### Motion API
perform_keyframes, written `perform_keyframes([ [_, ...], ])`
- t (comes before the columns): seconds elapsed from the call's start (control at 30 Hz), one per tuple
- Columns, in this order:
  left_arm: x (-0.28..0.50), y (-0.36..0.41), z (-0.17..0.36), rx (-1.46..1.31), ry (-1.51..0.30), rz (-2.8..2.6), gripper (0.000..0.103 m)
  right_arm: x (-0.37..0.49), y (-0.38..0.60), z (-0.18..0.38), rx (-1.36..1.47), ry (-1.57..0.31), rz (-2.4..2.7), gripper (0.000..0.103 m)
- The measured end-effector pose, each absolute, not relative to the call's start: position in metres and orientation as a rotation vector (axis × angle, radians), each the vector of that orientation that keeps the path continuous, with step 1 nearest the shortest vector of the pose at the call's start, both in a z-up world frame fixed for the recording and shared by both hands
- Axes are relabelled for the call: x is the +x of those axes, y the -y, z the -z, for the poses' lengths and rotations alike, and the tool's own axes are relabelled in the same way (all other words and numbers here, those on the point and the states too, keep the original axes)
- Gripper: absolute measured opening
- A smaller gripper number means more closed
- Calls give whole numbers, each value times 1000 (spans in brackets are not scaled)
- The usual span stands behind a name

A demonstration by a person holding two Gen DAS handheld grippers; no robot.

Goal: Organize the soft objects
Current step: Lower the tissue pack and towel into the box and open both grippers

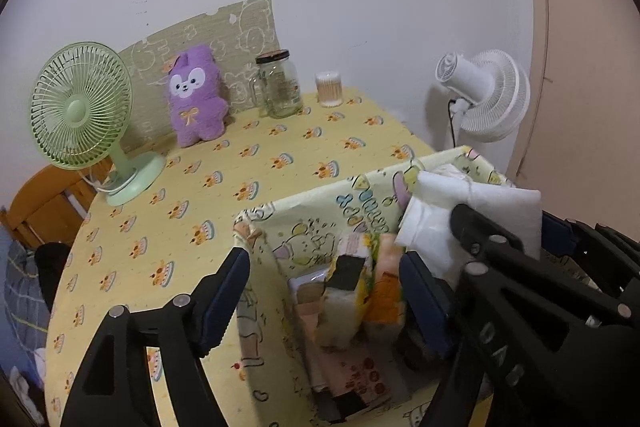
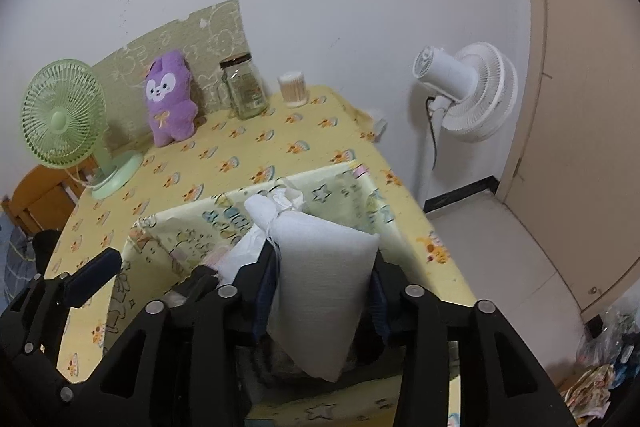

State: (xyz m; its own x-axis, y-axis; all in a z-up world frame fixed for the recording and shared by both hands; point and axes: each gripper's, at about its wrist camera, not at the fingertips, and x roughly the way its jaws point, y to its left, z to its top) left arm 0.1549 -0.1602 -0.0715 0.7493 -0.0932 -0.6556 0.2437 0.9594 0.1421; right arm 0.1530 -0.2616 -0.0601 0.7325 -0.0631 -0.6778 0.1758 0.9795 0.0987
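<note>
Far left of both grippers, a green fan (image 1: 82, 111) stands on the yellow tablecloth (image 1: 224, 183), well ahead of the fingertips. Just right of it, a purple plush (image 1: 196, 93) sits upright against a patterned board (image 1: 208, 27) at the wall. Further right stand a glass jar (image 1: 280, 85) and a tub of cotton swabs (image 1: 330, 89), near each other but apart.

The left gripper (image 1: 324, 291) hangs with its jaws spread wide and nothing between them. Its left finger is outside the near-left wall of the fabric bin (image 1: 320, 195); its right finger is inside the bin. Directly between and below the fingers, 2 packets (image 1: 360, 287) stand on end in the bin, with flatter items under them.

To the right of that gripper, the right gripper (image 2: 324, 287) is clamped on a white cloth bundle (image 2: 324, 267). The bundle is held over the bin, its tied end pointing ahead of the fingertips. Whether it touches the bin's contents cannot be told. The 2 grippers are close beside each other at the bin.

Far right, beyond the table edge, a white fan (image 2: 468, 91) stands at the wall beside a beige door (image 2: 580, 107).
</note>
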Motion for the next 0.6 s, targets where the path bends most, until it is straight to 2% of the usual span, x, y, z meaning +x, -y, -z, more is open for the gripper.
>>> perform_keyframes([
  [0.13, 153, 156, 72, 236, -707, 180, 80, 153, 259, 64, 189, -744, 104, 58],
  [0.2, 151, 155, 73, 237, -709, 181, 81, 152, 256, 65, 185, -744, 99, 67],
  [0.33, 150, 153, 75, 229, -717, 176, 83, 150, 253, 65, 162, -744, 113, 77],
  [0.4, 148, 152, 74, 218, -721, 195, 87, 148, 253, 64, 161, -741, 94, 93],
  [0.5, 143, 154, 71, 222, -700, 197, 90, 143, 254, 60, 162, -714, 97, 100],
  [0.6, 140, 154, 69, 219, -697, 201, 91, 141, 254, 58, 156, -715, 102, 101],
])
